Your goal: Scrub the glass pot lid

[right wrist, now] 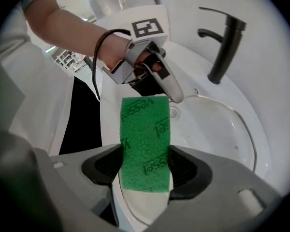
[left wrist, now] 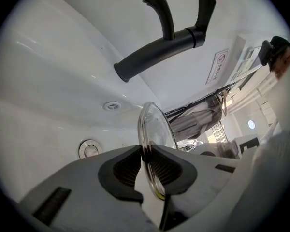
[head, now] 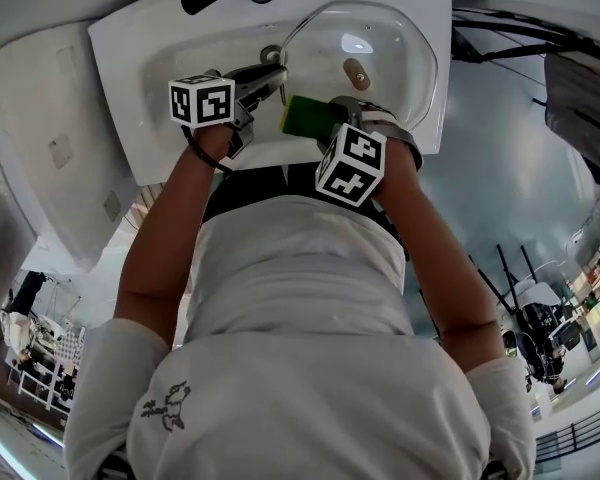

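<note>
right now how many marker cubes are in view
2. One cube rides on the left gripper, which clamps the glass lid; the other cube rides on the right gripper, which clamps the green sponge. None seems hidden.

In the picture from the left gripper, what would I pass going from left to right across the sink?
Metal drain plug → round overflow opening → glass lid, seen nearly edge-on. The black faucet spans too much of the width to be placed.
</note>
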The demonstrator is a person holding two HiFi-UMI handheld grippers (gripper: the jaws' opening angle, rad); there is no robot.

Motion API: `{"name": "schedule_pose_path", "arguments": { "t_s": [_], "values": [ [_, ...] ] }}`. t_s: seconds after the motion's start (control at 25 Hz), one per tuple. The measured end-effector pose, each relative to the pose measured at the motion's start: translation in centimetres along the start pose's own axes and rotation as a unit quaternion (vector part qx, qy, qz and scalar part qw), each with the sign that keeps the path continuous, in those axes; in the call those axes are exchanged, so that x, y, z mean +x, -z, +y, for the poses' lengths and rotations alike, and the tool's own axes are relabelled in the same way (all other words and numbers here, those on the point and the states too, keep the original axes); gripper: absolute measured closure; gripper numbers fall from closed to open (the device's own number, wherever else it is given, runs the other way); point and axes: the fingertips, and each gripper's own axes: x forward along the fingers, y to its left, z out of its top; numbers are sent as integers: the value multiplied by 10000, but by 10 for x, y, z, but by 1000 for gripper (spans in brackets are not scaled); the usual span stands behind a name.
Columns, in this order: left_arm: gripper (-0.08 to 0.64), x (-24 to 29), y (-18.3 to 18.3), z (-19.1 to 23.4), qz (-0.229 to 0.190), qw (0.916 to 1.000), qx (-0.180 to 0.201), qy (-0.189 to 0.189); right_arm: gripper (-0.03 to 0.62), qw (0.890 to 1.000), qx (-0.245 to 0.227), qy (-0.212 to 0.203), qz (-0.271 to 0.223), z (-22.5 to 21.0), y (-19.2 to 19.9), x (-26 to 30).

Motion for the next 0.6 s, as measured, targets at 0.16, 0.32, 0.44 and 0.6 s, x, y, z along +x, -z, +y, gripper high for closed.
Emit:
{"name": "schedule_pose_path", "arguments": {
  "t_s": [0.16,0.32,0.44,0.6],
  "values": [
    [495,1,-1,-1,25,10000,19,-24,302,9995,37,-309,24,9,4,10],
    [494,0,-1,1,56,10000,37,-29,302,9980,312,-507,222,0,33,5],
    [494,0,0,2,78,10000,32,-29,302,9972,387,-515,391,-6,54,0],
    [494,0,0,-2,78,9999,-32,78,302,9954,628,-534,493,-17,74,-9]
  ]
}}
